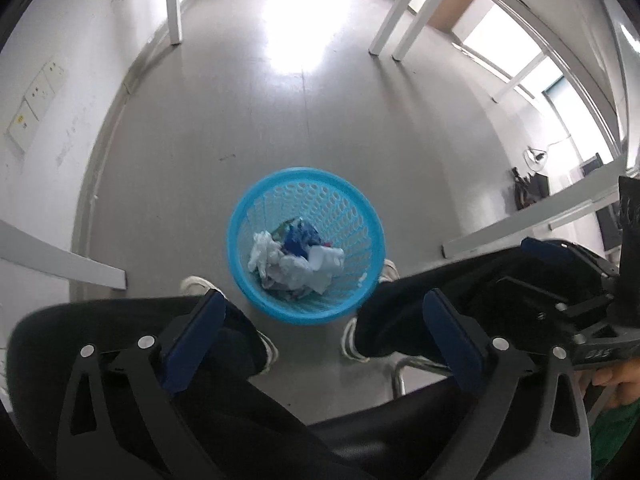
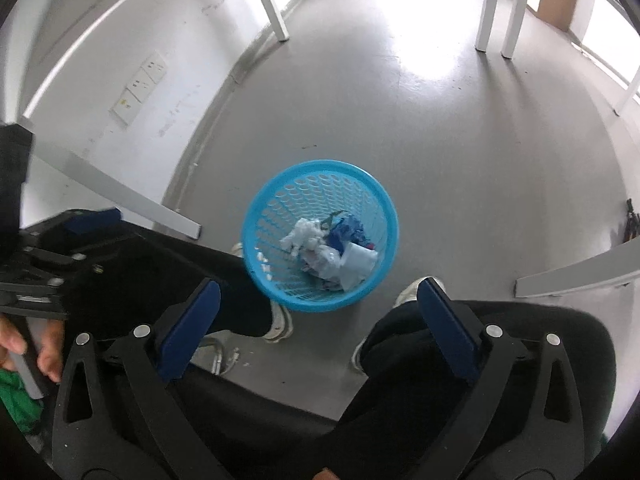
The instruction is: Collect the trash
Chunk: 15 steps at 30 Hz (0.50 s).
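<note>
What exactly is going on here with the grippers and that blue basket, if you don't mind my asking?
A seated person holds a gripper in each hand above a blue basket on the floor between their feet. The basket holds crumpled trash, mostly white paper and plastic with some blue pieces. The left gripper and the right gripper both stand wide open with nothing between their fingers.

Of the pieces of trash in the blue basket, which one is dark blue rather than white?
The crumpled dark blue piece at the far side of the basket; the crumpled pieces around it are white or pale.
</note>
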### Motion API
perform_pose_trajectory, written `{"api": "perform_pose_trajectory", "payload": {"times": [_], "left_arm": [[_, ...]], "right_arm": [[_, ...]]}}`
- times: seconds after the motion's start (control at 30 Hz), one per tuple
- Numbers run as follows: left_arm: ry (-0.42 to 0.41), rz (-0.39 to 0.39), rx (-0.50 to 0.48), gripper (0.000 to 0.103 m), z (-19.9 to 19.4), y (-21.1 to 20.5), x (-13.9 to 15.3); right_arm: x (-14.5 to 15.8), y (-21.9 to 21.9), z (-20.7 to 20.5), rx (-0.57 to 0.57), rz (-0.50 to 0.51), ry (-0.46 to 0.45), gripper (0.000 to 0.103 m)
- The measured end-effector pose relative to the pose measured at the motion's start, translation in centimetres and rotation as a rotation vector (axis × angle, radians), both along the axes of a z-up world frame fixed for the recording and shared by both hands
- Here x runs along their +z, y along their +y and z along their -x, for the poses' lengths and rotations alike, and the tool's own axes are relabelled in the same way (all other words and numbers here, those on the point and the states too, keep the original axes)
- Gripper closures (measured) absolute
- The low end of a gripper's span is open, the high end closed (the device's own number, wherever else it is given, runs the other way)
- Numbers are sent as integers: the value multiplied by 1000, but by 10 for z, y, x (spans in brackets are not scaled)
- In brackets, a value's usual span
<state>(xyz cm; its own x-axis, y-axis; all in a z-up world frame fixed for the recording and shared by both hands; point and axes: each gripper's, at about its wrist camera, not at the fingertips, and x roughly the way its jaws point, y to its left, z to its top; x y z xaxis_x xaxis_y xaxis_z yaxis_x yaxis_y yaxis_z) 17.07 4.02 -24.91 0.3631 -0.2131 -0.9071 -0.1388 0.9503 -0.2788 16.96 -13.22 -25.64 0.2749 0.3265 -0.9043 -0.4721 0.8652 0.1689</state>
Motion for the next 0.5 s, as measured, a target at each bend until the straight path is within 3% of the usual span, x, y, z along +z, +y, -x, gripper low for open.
{"api": "perform_pose_trajectory", "payload": {"times": [0.5], "left_arm": [[19,-13,20,6,-2,2,-9]], "right_arm": [[-9,6,5,23,9,20,9]]}}
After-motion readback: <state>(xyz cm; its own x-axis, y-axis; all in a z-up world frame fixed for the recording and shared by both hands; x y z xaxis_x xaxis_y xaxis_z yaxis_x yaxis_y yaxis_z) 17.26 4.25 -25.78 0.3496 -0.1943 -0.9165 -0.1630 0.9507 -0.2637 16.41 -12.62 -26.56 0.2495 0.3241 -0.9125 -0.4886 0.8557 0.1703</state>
